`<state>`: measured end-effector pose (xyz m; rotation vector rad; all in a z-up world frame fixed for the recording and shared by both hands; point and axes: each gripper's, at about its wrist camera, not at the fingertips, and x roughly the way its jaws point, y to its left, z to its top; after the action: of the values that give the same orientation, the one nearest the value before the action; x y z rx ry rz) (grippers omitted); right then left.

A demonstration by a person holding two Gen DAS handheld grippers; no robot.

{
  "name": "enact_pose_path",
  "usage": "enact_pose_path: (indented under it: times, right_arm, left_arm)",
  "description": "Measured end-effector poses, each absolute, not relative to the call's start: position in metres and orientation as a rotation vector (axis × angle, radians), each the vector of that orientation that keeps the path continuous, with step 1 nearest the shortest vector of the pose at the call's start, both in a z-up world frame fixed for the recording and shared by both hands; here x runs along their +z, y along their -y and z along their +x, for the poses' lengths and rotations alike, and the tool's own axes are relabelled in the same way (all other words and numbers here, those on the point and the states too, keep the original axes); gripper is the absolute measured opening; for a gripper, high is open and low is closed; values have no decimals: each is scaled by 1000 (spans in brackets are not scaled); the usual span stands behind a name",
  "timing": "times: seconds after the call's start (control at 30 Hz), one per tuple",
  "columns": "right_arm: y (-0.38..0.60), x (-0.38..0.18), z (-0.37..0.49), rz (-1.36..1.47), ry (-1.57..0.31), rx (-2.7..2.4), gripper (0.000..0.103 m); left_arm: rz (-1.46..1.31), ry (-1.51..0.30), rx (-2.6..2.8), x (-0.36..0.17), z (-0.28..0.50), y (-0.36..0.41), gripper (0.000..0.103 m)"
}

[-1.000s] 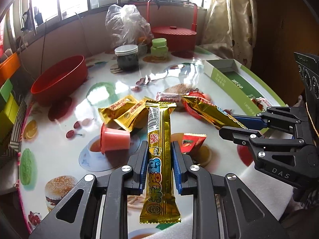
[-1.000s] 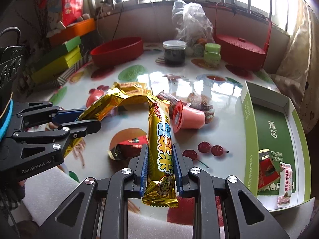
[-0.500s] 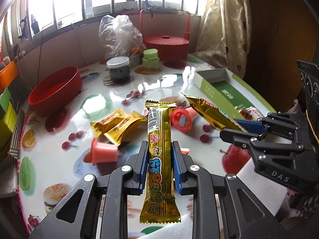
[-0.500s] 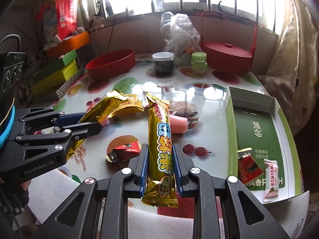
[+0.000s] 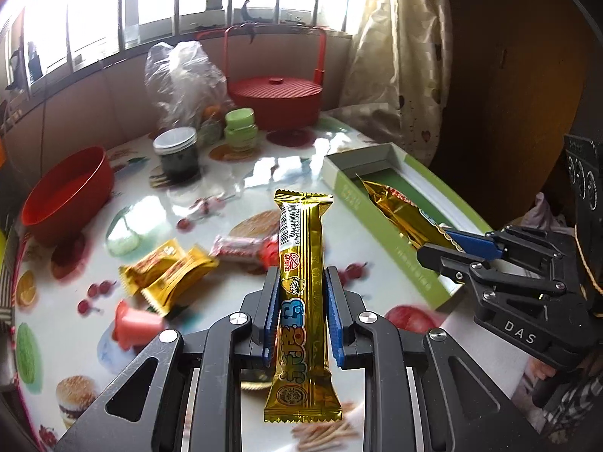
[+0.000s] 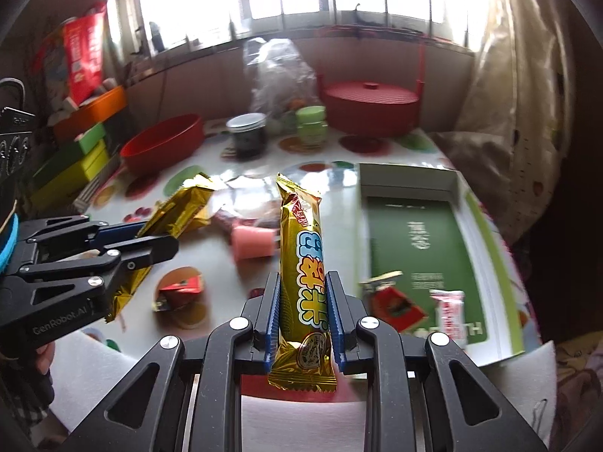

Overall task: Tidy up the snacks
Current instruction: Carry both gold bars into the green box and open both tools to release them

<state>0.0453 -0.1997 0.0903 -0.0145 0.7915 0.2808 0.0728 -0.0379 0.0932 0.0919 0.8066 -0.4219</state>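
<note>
Left wrist view looks down its own claw (image 5: 300,312), whose blue pads (image 5: 272,314) press from both sides on a long gold snack bar (image 5: 301,293) held above the bench (image 5: 264,173), barcode end pointing away. At the right of this view the right claw (image 5: 446,248) grips the tail of a second gold bar (image 5: 399,209), which reaches over the open green box (image 5: 399,248) at the bench's right edge. On the bench below lie two small gold packets (image 5: 169,269), a pink-and-white wrapped sweet (image 5: 235,245) and a pink jelly cup (image 5: 133,326) on its side, all blurred. Further back stand a red bowl (image 5: 68,197), a dark jar with a silver lid (image 5: 176,154), a small green jar (image 5: 241,128), a clear plastic bag (image 5: 181,75) and a red lidded pot with a tall handle (image 5: 275,103).

Right wrist view shows the right claw (image 6: 302,312) clamped on its gold bar (image 6: 303,275), with the green box (image 6: 414,248) just right of it. Inside the box, near its front end, lie a red packet (image 6: 395,303) and a pink-and-white sweet (image 6: 446,312). At the left, the left claw (image 6: 158,243) holds its gold bar (image 6: 177,214). A red packet (image 6: 181,290) and the pink cup (image 6: 252,243) rest on the bench (image 6: 211,263) between the two claws.
</note>
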Motion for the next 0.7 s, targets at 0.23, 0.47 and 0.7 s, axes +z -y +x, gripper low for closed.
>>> enact_pose_path:
  times: [0.23, 0.47, 0.7]
  right_arm:
    - [227, 94, 46, 4, -782, 216, 22]
    - [255, 92, 53, 25, -791, 141, 22]
    - [285, 84, 59, 59, -812, 67, 22]
  left_arm:
    - [83, -810, -477, 97, 84, 66, 24]
    - [39, -842, -557, 95, 100, 102, 24]
    - [-10, -913, -603, 81, 117, 129, 24]
